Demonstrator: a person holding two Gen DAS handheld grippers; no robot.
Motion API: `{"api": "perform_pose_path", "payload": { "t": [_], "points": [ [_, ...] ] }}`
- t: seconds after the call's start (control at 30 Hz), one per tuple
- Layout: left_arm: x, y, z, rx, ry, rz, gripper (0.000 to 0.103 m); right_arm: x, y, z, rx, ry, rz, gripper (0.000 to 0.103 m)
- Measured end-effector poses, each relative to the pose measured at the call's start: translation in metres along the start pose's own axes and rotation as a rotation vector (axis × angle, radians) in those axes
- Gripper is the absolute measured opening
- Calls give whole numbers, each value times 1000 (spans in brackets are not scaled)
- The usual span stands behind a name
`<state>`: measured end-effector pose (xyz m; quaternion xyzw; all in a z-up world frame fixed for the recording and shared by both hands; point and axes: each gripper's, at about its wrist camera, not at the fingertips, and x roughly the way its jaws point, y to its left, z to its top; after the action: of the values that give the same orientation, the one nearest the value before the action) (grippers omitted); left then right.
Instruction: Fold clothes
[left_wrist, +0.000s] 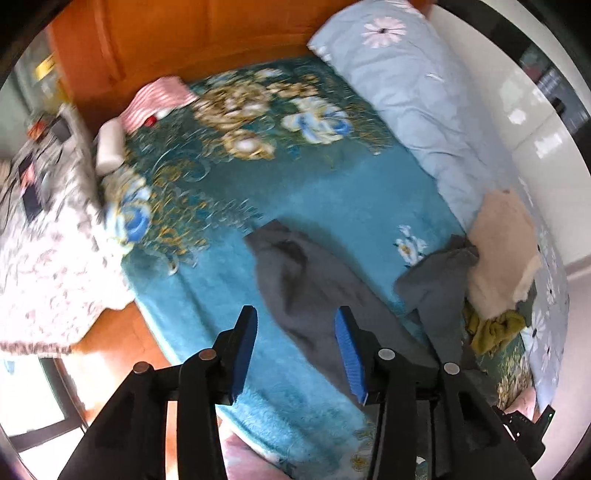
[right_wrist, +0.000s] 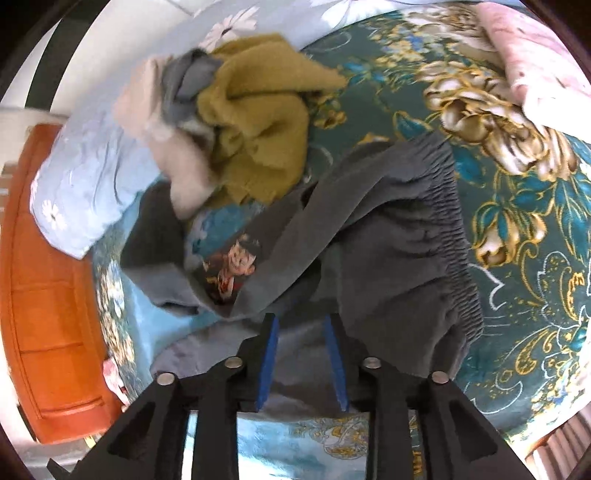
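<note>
Grey elastic-waisted trousers (right_wrist: 388, 236) spread on the teal floral bed (left_wrist: 229, 206) for folding.
The trousers are laid lengthwise, a leg seen under the left hand-held gripper (left_wrist: 295, 325), whose blue pads are held apart above the cloth, probably to reach a hem. The right hand-held gripper (right_wrist: 301, 328) is likewise parted, just over the fabric near the gathered waistband, nothing being clamped. A heap of mustard knit cloth (right_wrist: 258, 122) and pale pink cloth (right_wrist: 173, 147) is kept aside against the light blue daisy-print quilt (left_wrist: 413, 92), apparently awaiting folding.
</note>
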<state>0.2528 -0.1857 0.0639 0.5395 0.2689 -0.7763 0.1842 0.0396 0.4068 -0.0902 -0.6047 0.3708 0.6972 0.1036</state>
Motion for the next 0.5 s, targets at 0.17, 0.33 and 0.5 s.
{"api": "perform_pose_path", "payload": {
  "t": [0.17, 0.33, 0.5],
  "points": [
    [19, 13, 2, -57, 39, -12, 45, -5, 0, -3, 12, -15, -24, 42],
    [50, 0, 31, -20, 90, -59, 45, -17, -4, -6, 70, -56, -57, 44],
    [83, -17, 70, 46, 142, -117, 45, -24, 11, -15, 157, -99, -80, 47]
  ]
}}
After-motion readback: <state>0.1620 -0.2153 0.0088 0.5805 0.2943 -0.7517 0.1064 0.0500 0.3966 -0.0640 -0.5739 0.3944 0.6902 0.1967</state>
